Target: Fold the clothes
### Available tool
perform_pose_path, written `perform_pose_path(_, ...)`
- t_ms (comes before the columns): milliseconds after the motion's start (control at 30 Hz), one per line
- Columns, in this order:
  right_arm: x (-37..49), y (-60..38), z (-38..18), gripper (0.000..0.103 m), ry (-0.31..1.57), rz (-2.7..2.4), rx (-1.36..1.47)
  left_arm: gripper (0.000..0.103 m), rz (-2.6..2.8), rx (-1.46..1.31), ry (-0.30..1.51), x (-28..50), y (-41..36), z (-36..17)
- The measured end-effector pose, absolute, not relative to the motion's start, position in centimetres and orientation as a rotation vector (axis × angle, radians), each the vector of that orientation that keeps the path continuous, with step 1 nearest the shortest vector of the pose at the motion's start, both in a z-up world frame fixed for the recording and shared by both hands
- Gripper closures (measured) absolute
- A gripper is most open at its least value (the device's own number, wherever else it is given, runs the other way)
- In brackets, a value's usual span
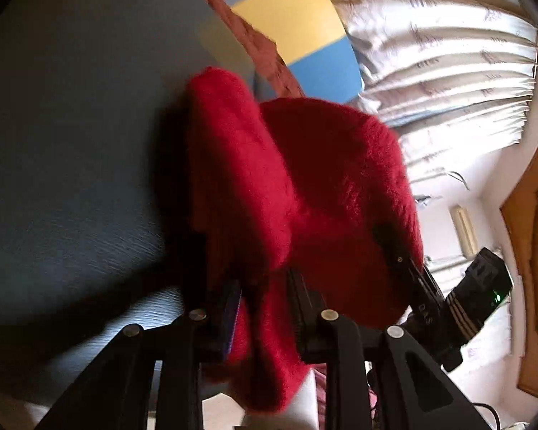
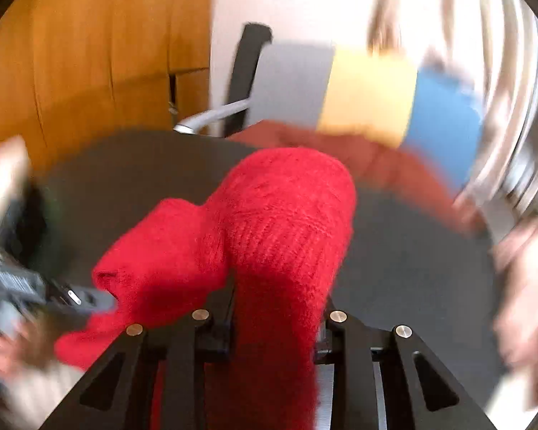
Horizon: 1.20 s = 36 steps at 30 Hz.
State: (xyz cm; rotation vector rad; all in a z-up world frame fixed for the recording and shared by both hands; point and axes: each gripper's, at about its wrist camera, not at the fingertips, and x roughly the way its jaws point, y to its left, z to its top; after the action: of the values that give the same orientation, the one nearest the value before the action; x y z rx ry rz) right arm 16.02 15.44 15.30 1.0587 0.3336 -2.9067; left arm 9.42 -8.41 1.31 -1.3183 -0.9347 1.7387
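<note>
The red knitted sweater (image 1: pixel 305 197) hangs above the dark table (image 1: pixel 71 125), and each gripper holds a part of it. In the left wrist view, the left gripper (image 1: pixel 265 308) has its fingers closed on a fold of the red fabric, which fills the middle of the picture. At 4 o'clock this view also shows the right gripper (image 1: pixel 405 261), a black tool whose tip goes into the sweater; the right wrist view cannot show this from outside. In the right wrist view, the right gripper (image 2: pixel 276 319) has its fingers closed on the sweater (image 2: pixel 287 215). There, the left gripper (image 2: pixel 71 297) is blurred at 9 o'clock. A rust-brown cloth (image 2: pixel 394 165) lies on the table (image 2: pixel 412 268) at 1 o'clock.
</note>
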Motion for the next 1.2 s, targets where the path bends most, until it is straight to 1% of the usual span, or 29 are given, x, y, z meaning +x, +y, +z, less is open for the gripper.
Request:
perform_pose_path(133, 17.0, 18.5, 13.5, 0.072, 0.088, -2.923, 1.13, 0.079, 1.644, -1.322, -1.014, 10.3, -6.0, -0.3)
perform_pose_path(200, 17.4, 20.0, 12.6, 0.07, -0.037, -2.924, 1.164, 0.079, 1.676, -1.3, -0.974, 10.7, -5.8, 0.4)
perform_pose_path(233, 17.7, 20.7, 12.1, 0.068, -0.099, -2.922, 1.18, 0.079, 1.693, -1.292, -0.95, 10.8, -5.8, 0.8)
perform_pose_path(400, 18.9, 24.4, 10.0, 0.059, -0.41, -2.895, 1.247, 0.078, 1.768, -1.307, -0.877, 10.6, -4.9, 1.9)
perform_pose_path(467, 19.5, 25.0, 9.6, 0.057, -0.511, -2.874, 1.231, 0.078, 1.84, -1.335, -0.79, 10.6, -3.9, 2.1)
perform_pose_path(500, 19.9, 25.0, 9.3, 0.053, -0.548, -2.865, 1.214, 0.082, 1.882, -1.346, -0.741, 10.6, -3.4, 2.2)
perform_pose_path(533, 20.2, 24.8, 9.2, 0.047, -0.569, -2.861, 1.197, 0.087, 1.89, -1.337, -0.737, 10.6, -3.2, 2.5)
perform_pose_path(567, 20.1, 24.6, 9.0, 0.044, -0.58, -2.857, 1.189, 0.093, 1.897, -1.319, -0.736, 10.6, -3.0, 2.9)
perform_pose_path(600, 19.6, 24.4, 8.8, 0.039, -0.576, -2.856, 1.189, 0.095, 1.899, -1.278, -0.744, 10.9, -3.2, 3.5)
perform_pose_path(667, 19.4, 24.1, 8.9, 0.038, -0.556, -2.852, 1.192, 0.097, 1.899, -1.163, -0.781, 11.8, -4.2, 5.5)
perform_pose_path(700, 19.3, 24.1, 9.0, 0.034, -0.551, -2.848, 1.188, 0.098, 1.899, -1.095, -0.81, 12.5, -5.1, 6.9)
perform_pose_path(733, 19.2, 24.2, 9.2, 0.028, -0.556, -2.843, 1.177, 0.098, 1.901, -1.043, -0.824, 13.1, -5.9, 8.0)
perform_pose_path(767, 19.4, 24.4, 9.4, 0.026, -0.574, -2.835, 1.153, 0.098, 1.924, -1.008, -0.815, 13.7, -6.8, 8.8)
perform_pose_path(833, 20.0, 25.0, 9.8, 0.017, -0.624, -2.814, 1.095, 0.099, 2.009, -1.008, -0.766, 14.1, -8.4, 9.0)
perform_pose_path(867, 20.1, 25.2, 9.9, 0.016, -0.64, -2.816, 1.076, 0.099, 2.051, -1.047, -0.746, 13.7, -8.8, 8.0)
perform_pose_path(900, 20.5, 25.4, 10.0, 0.016, -0.652, -2.827, 1.058, 0.099, 2.077, -1.096, -0.733, 13.0, -8.6, 7.0)
perform_pose_path(933, 20.9, 25.6, 10.1, 0.016, -0.664, -2.838, 1.039, 0.102, 2.097, -1.15, -0.718, 12.5, -8.5, 5.8)
perform_pose_path(1033, 21.9, 25.7, 10.6, 0.017, -0.66, -2.89, 0.965, 0.102, 2.071, -1.3, -0.728, 12.4, -8.4, 1.6)
perform_pose_path(1067, 22.3, 25.8, 10.9, 0.019, -0.647, -2.918, 0.934, 0.102, 2.051, -1.299, -0.763, 12.7, -8.2, 1.0)
perform_pose_path(1100, 22.6, 25.8, 11.2, 0.03, -0.623, -2.948, 0.903, 0.102, 2.039, -1.265, -0.794, 12.9, -8.3, 1.3)
perform_pose_path(1133, 22.7, 25.9, 11.5, 0.039, -0.597, -2.967, 0.889, 0.099, 2.026, -1.231, -0.825, 13.1, -8.3, 1.5)
perform_pose_path(1167, 22.6, 25.9, 11.7, 0.04, -0.573, -2.98, 0.888, 0.097, 2.015, -1.195, -0.848, 13.3, -8.2, 1.9)
perform_pose_path(1200, 22.3, 26.0, 11.7, 0.04, -0.56, -2.981, 0.896, 0.092, 2.012, -1.155, -0.851, 13.3, -8.0, 2.8)
